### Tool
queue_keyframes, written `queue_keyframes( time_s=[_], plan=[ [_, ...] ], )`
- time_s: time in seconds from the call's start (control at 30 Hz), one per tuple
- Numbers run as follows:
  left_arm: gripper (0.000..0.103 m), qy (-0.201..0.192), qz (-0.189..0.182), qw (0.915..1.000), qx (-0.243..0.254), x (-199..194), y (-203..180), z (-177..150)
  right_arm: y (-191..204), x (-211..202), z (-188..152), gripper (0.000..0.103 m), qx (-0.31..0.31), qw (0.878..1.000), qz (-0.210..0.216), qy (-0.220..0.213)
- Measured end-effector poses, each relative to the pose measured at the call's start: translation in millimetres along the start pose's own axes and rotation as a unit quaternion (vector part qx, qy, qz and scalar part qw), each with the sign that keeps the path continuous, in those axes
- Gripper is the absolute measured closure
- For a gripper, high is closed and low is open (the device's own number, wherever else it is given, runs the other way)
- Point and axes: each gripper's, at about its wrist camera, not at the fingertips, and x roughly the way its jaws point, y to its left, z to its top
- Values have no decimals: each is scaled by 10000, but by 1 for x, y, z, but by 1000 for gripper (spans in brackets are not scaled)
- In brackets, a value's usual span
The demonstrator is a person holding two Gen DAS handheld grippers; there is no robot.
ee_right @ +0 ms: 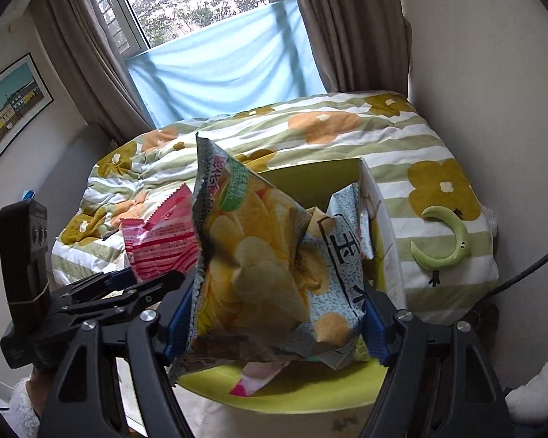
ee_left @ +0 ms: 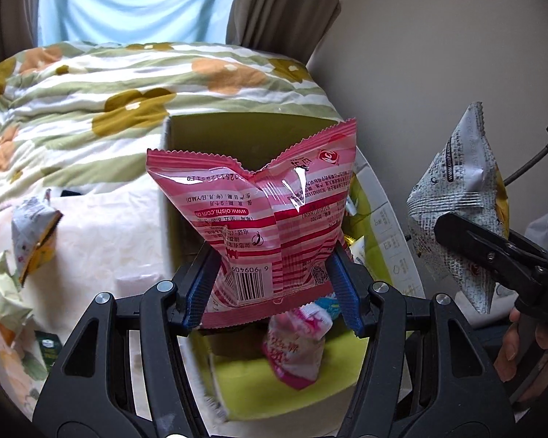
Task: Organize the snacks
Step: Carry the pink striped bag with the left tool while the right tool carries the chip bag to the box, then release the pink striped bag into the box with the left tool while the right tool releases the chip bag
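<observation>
My left gripper (ee_left: 272, 294) is shut on a pink striped snack bag (ee_left: 263, 215), held upright above an open yellow-green box (ee_left: 237, 127). Inside that box lies a small pink and white packet (ee_left: 297, 350). At the right edge of the left wrist view my right gripper holds a grey chip bag (ee_left: 456, 197). In the right wrist view my right gripper (ee_right: 277, 323) is shut on that potato chip bag (ee_right: 259, 255), over the box (ee_right: 310, 387). The pink bag (ee_right: 160, 237) and the left gripper's fingers (ee_right: 128, 281) show at the left.
The box stands on a bed with a floral striped quilt (ee_left: 102, 84). Several loose snack packets (ee_left: 33, 233) lie at the left on the bed. A green crescent toy (ee_right: 449, 241) rests on the quilt to the right. Curtains (ee_right: 91, 58) and a wall (ee_left: 438, 54) stand behind.
</observation>
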Motion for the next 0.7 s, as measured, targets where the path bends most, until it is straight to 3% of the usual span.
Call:
queue_keyframes(
  time_s=[0.1,0.17,0.2,0.47,0.7],
  plan=[
    [43,127,138,9997,-132,27,-13,4,-22,10,11,31,-16,9999,90,128],
    [8,255,464,9984,-197,40,-16,6,-33,17,18,31,-75,9996,170,206],
    [4,241,579,9977,-260,42,-14,5,-36,21,21,31,-120,9994,207,244],
    [3,195,1033,9934,-458,25,3,-14,-40,56,40,31,-421,9972,389,476],
    [3,100,1294,9907,-402,8,8,-23,-17,97,65,29,-852,9932,364,707]
  ],
)
